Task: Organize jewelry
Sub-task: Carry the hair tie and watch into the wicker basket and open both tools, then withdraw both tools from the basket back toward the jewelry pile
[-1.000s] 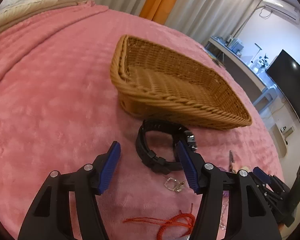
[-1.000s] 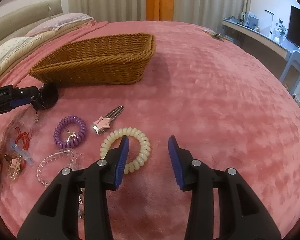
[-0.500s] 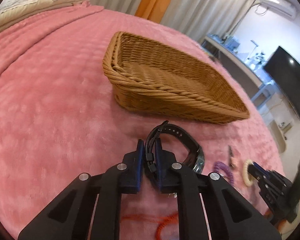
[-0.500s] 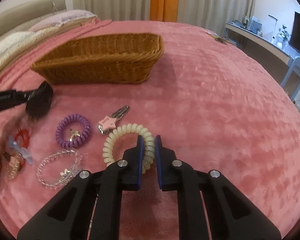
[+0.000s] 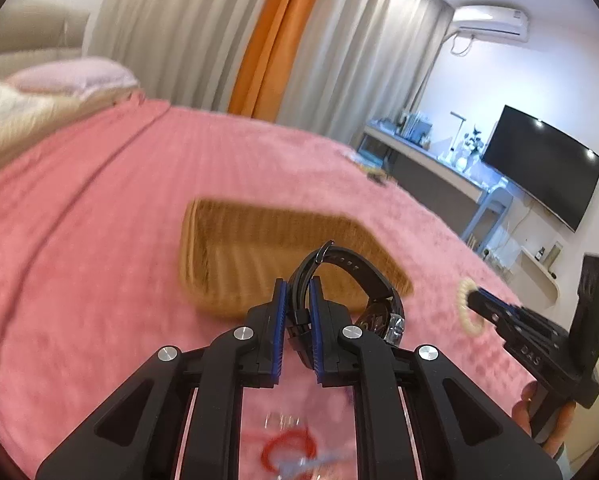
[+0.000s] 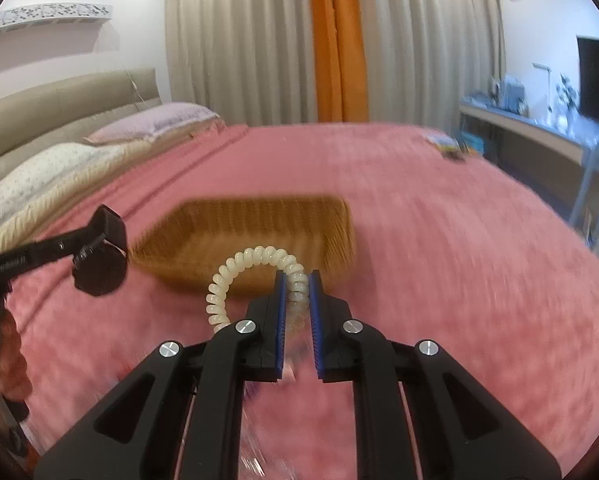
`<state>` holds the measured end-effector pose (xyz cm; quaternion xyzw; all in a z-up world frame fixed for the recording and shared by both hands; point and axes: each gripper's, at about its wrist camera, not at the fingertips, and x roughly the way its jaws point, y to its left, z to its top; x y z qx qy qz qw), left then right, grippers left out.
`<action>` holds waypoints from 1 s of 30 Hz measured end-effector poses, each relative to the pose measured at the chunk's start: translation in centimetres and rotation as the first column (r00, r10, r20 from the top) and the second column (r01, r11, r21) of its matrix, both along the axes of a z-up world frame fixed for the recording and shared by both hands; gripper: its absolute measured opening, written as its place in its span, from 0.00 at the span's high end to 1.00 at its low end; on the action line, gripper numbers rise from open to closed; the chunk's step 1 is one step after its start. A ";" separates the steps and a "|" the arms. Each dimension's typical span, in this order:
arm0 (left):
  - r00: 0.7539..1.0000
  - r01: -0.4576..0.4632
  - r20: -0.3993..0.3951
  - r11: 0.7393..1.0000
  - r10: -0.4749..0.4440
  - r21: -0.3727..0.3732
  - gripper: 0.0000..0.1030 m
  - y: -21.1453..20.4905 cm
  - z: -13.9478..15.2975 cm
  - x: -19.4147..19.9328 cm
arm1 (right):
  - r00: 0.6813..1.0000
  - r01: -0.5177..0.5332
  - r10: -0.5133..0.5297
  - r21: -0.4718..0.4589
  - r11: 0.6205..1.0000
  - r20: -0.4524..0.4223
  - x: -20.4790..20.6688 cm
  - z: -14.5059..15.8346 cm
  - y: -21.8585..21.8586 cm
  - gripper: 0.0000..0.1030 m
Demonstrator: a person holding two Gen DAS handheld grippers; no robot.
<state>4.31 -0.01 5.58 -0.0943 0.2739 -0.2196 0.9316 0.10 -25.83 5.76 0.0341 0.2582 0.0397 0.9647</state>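
Two grippers are raised above a pink bedspread (image 5: 99,240), each closed on one piece of jewelry. Left gripper (image 5: 298,300): its blue-padded fingers (image 5: 280,320) pinch the strap of a black watch (image 5: 351,276), whose face hangs to the right, clear of the bed. Right gripper (image 6: 298,292): its fingers (image 6: 281,312) clamp a cream spiral bracelet (image 6: 235,276), the loop arching up and left. Beyond both lies a wicker basket (image 5: 227,264), blurred by motion; nothing can be made out inside it. Near the left gripper's base, on the bedspread, a red cord (image 5: 287,446) and other small blurred pieces lie outside the basket.
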 end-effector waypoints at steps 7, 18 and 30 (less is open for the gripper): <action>0.998 -0.058 0.025 0.997 0.056 0.052 0.91 -1.7 0.7 5.7 | 1.000 -0.013 0.013 -0.011 1.000 -0.015 8.7 1.8 2.6 0.91; 0.988 -0.090 -0.106 0.981 0.110 0.172 0.90 -3.5 -5.3 13.2 | 0.946 0.000 -0.010 -0.032 1.000 -0.324 19.2 -6.2 3.2 0.91; 0.999 0.009 -0.045 0.997 -0.005 0.073 0.63 -1.6 -1.9 8.6 | 0.965 -0.034 0.036 0.009 0.999 -0.259 13.7 -3.6 2.2 0.79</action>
